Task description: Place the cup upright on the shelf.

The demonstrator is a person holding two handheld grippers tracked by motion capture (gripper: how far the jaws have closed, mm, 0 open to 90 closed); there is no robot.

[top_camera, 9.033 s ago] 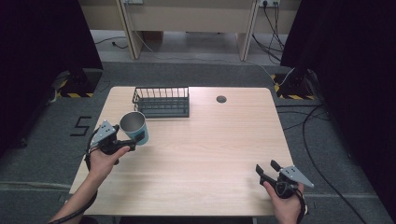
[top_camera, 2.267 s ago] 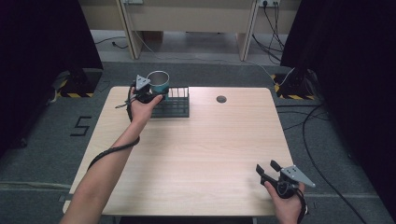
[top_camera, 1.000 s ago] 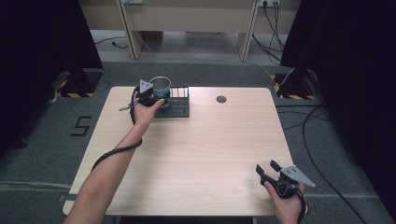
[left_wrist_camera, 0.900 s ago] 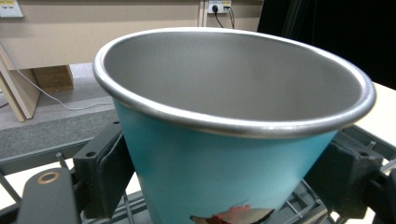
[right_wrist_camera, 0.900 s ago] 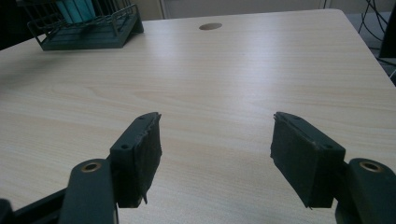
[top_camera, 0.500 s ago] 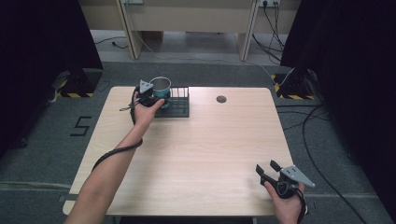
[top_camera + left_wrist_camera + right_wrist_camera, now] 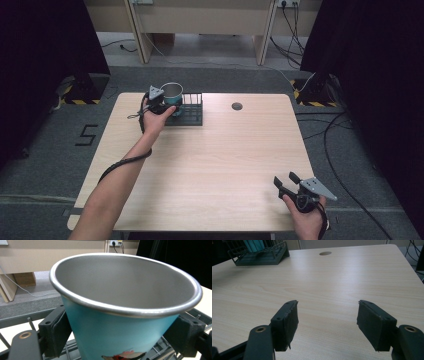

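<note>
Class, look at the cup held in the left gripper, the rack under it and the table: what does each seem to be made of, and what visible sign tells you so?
Cup: probably metal, with a dull grey brushed inside and rolled shiny rim; the outside carries a smooth teal coating.
Rack: seemingly dark coated wire, shown by thin bars.
Table: pale wood-grain top, either laminate or wood; the look leaves it open.

one teal cup (image 7: 173, 93), one wire basket (image 7: 190, 111), one table (image 7: 210, 165), two grippers.
</note>
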